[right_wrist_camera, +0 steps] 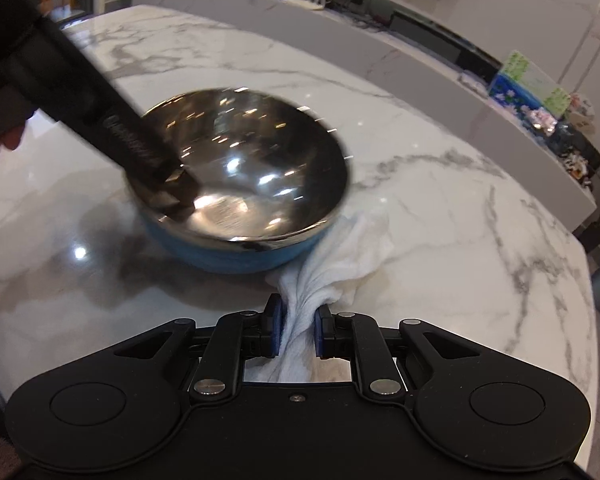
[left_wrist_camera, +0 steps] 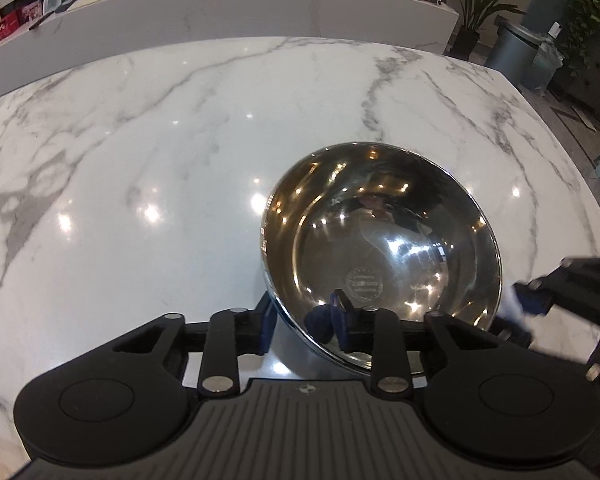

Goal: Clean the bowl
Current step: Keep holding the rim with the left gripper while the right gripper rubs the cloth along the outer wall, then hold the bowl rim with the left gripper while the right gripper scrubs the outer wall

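Marble table | steel bowl tilted on it | left gripper clamps bowl's near rim | right gripper pinches white cloth beside bowl

The left gripper points steeply downward, its blue-padded jaws astride the near rim of the steel bowl, one pad outside the wall and one inside, pressed close on it. The right gripper also angles down, its jaws clamped tight on a bunched white cloth. A fingertip shows behind the left gripper's body.
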The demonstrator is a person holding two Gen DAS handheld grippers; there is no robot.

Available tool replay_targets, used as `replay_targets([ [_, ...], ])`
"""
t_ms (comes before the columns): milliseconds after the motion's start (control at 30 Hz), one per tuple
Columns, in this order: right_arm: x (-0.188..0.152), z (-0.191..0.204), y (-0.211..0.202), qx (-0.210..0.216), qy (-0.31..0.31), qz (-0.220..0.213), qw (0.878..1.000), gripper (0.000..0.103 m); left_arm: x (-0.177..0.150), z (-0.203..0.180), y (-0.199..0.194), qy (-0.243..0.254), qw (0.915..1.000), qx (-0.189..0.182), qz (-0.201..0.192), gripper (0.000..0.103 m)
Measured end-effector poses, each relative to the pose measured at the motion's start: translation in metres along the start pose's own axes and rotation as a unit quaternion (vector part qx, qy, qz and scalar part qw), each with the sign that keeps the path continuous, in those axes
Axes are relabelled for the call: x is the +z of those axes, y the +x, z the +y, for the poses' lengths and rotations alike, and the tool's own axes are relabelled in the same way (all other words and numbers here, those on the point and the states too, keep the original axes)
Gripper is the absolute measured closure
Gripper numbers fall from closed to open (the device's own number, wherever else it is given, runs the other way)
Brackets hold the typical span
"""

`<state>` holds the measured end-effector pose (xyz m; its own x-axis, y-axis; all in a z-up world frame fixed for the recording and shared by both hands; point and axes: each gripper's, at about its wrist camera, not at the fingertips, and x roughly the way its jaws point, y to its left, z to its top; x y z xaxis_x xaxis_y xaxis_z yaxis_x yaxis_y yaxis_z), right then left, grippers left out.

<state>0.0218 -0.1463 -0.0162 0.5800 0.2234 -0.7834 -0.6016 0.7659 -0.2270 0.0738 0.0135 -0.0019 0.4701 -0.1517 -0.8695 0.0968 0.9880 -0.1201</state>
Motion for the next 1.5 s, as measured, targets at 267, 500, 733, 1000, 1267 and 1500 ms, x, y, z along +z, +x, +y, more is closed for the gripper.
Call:
replay_targets([
  [267,0.008,-0.008,-0.006,-0.008,-0.013,-0.027,1.0,0.09,0.004,-0.002,0.0,0.035,0.9993,0.007,-0.005,0.083],
  [500,0.007,0.003,0.001,0.01,-0.03,-0.005,0.999,0.09,0.004,-0.001,0.0,0.03,0.9995,0.006,-0.003,0.081],
  [733,0.002,0.016,0.001,0.03,-0.039,0.013,0.999,0.09,-0.003,0.004,0.003,-0.037,0.9986,-0.011,0.036,0.051],
  [1000,0.002,0.024,0.0,0.052,-0.057,0.014,0.997,0.09,-0.004,-0.001,0.001,-0.01,0.9995,-0.006,0.03,0.063],
  [1267,0.008,0.002,-0.001,0.013,-0.036,-0.004,0.999,0.09,0.001,0.0,-0.001,0.019,0.9997,0.003,0.014,0.077],
  [1500,0.014,-0.008,-0.002,-0.004,-0.03,-0.024,0.999,0.09,0.003,-0.008,-0.001,0.055,0.9985,0.009,0.003,0.078],
])
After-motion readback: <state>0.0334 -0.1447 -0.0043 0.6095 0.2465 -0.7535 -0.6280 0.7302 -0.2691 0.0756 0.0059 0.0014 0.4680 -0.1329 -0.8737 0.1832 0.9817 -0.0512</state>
